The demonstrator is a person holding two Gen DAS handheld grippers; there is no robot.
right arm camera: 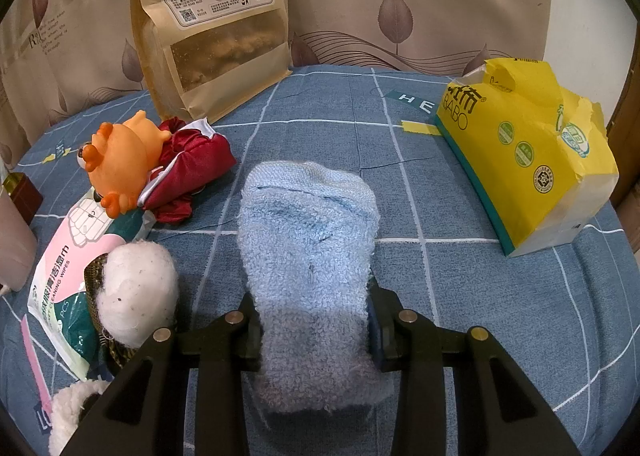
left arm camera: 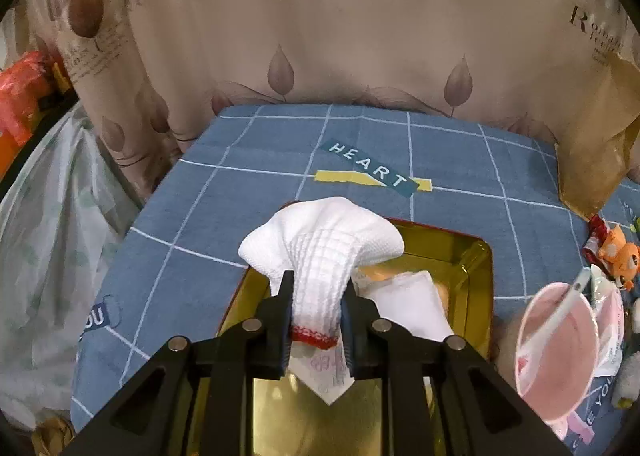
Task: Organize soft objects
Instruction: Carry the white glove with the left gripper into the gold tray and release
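My white waffle-knit sock with a red band at its cuff (left arm camera: 320,256) is pinched upright between the fingers of my left tongs (left arm camera: 316,296), its toe end flopping open above them like a mushroom cap. It hangs over the gold-lined rectangular tin (left arm camera: 476,256), where a flat white cloth piece (left arm camera: 408,304) already lies inside beside something pale orange I cannot make out. My fluffy light-blue terry sock (right arm camera: 308,256) is squeezed between the fingers of my right tongs (right arm camera: 314,330), stretching forward with its toe resting on the blue checked bedsheet (right arm camera: 500,316), its cuff bunched behind the pads.
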